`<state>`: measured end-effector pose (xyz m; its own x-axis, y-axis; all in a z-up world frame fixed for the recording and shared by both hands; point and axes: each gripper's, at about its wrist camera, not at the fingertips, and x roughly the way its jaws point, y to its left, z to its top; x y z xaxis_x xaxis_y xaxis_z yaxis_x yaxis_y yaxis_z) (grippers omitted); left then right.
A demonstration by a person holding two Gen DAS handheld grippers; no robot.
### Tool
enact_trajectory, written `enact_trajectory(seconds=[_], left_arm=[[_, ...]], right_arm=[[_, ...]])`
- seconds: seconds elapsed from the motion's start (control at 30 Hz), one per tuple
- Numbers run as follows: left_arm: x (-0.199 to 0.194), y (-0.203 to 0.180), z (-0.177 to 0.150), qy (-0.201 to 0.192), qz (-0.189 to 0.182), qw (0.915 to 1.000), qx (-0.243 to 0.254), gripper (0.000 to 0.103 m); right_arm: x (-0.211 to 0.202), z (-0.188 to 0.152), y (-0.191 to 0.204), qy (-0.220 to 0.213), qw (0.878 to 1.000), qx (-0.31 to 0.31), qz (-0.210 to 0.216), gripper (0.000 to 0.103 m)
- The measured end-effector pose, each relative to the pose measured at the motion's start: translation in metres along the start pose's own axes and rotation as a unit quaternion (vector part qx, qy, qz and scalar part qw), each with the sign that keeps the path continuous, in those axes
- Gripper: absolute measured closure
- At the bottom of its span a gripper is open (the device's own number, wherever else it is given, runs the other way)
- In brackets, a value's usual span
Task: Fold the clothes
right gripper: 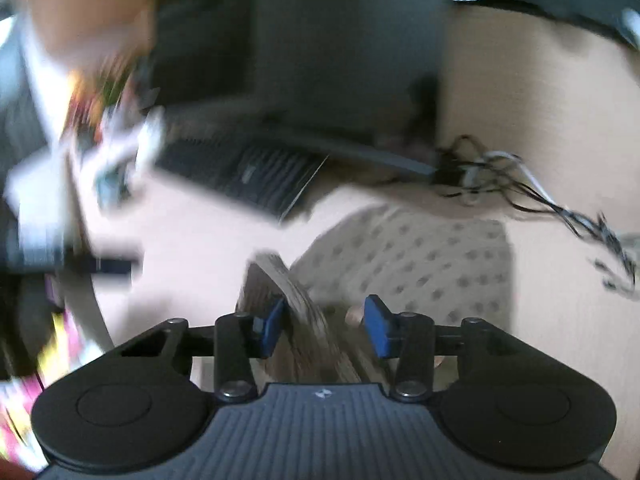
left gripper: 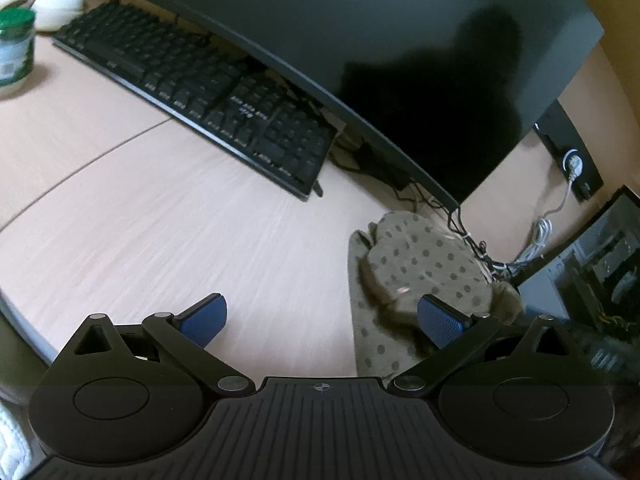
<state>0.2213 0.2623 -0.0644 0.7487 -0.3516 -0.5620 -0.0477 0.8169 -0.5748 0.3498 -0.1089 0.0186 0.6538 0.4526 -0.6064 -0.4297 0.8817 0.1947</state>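
An olive-beige garment with dark dots point(left gripper: 416, 264) lies crumpled on the light wooden desk point(left gripper: 180, 220), at the right in the left wrist view. My left gripper point(left gripper: 322, 320) is open and empty; its right pad point(left gripper: 440, 320) is over the garment's edge, its left pad point(left gripper: 204, 318) over bare desk. In the blurred right wrist view the same garment point(right gripper: 420, 256) spreads ahead. My right gripper point(right gripper: 326, 326) has its jaws partly apart, with a raised fold of the garment point(right gripper: 304, 320) between them, against the left pad point(right gripper: 272, 328).
A black keyboard point(left gripper: 192, 92) and a large dark monitor point(left gripper: 400, 60) stand behind the garment. Tangled cables point(left gripper: 480, 248) run at the right, also in the right wrist view point(right gripper: 520, 188). A green-lidded jar point(left gripper: 14, 48) stands at far left. The desk's curved front edge is at the lower left.
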Motion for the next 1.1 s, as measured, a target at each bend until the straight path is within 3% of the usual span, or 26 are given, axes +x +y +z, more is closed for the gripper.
enact_trajectory(seconds=[0.07, 0.23, 0.27, 0.3, 0.4, 0.5, 0.6, 0.63, 0.67, 0.77, 0.8, 0.87, 0.93, 1.03, 1.07, 1.1], left_arm=[[0.002, 0.002, -0.002, 0.004, 0.002, 1.0, -0.003, 0.0], [0.008, -0.002, -0.004, 0.014, 0.004, 0.9999, 0.009, 0.0], [0.008, -0.003, -0.004, 0.014, 0.006, 0.9998, 0.015, 0.0], [0.008, -0.005, -0.004, 0.014, 0.008, 0.9996, 0.022, 0.0], [0.011, -0.008, -0.004, 0.016, 0.008, 0.9994, 0.03, 0.0], [0.016, -0.014, -0.007, 0.025, -0.001, 0.9988, 0.041, 0.0], [0.023, -0.029, -0.012, 0.048, -0.019, 0.9954, 0.08, 0.0], [0.024, -0.036, -0.016, 0.059, -0.025, 0.9926, 0.103, 0.0], [0.024, -0.043, -0.019, 0.069, -0.031, 0.989, 0.127, 0.0], [0.024, -0.063, -0.029, 0.098, -0.056, 0.9749, 0.192, 0.0], [0.024, -0.069, -0.033, 0.11, -0.067, 0.9692, 0.21, 0.0], [0.028, -0.08, -0.043, 0.14, -0.091, 0.9566, 0.239, 0.0], [0.038, -0.091, -0.057, 0.159, -0.078, 0.9459, 0.272, 0.0], [0.058, -0.106, -0.071, 0.161, -0.035, 0.9352, 0.314, 0.0], [0.062, -0.108, -0.072, 0.159, -0.024, 0.9345, 0.317, 0.0], [0.065, -0.108, -0.071, 0.157, -0.017, 0.935, 0.317, 0.0]], right_arm=[[0.001, 0.001, -0.009, 0.004, 1.0, 0.026, 0.016, 0.06], [0.019, -0.027, 0.008, 0.081, 0.995, -0.017, 0.051, 0.059], [0.016, -0.033, 0.013, 0.085, 0.994, -0.048, 0.05, 0.056], [0.012, -0.039, 0.019, 0.087, 0.992, -0.081, 0.047, 0.047], [-0.012, -0.058, 0.037, 0.081, 0.976, -0.199, 0.023, 0.029], [-0.017, -0.079, 0.046, 0.099, 0.956, -0.276, 0.005, 0.028], [-0.003, -0.101, 0.055, 0.098, 0.937, -0.332, -0.038, 0.028], [0.002, -0.101, 0.056, 0.093, 0.938, -0.33, -0.052, 0.032], [0.008, -0.099, 0.056, 0.087, 0.939, -0.325, -0.065, 0.056], [0.001, -0.056, 0.026, 0.071, 0.981, -0.176, -0.047, 0.074], [-0.006, -0.039, 0.012, 0.059, 0.991, -0.116, -0.038, 0.076], [-0.019, -0.022, 0.0, 0.048, 0.996, -0.078, -0.022, 0.079], [-0.031, -0.007, -0.01, 0.04, 0.998, -0.048, -0.005, 0.079], [-0.029, -0.025, 0.007, 0.079, 0.988, -0.13, -0.012, 0.076], [-0.028, -0.034, 0.013, 0.092, 0.983, -0.156, -0.017, 0.07], [-0.03, -0.042, 0.014, 0.094, 0.981, -0.165, -0.026, 0.058]])
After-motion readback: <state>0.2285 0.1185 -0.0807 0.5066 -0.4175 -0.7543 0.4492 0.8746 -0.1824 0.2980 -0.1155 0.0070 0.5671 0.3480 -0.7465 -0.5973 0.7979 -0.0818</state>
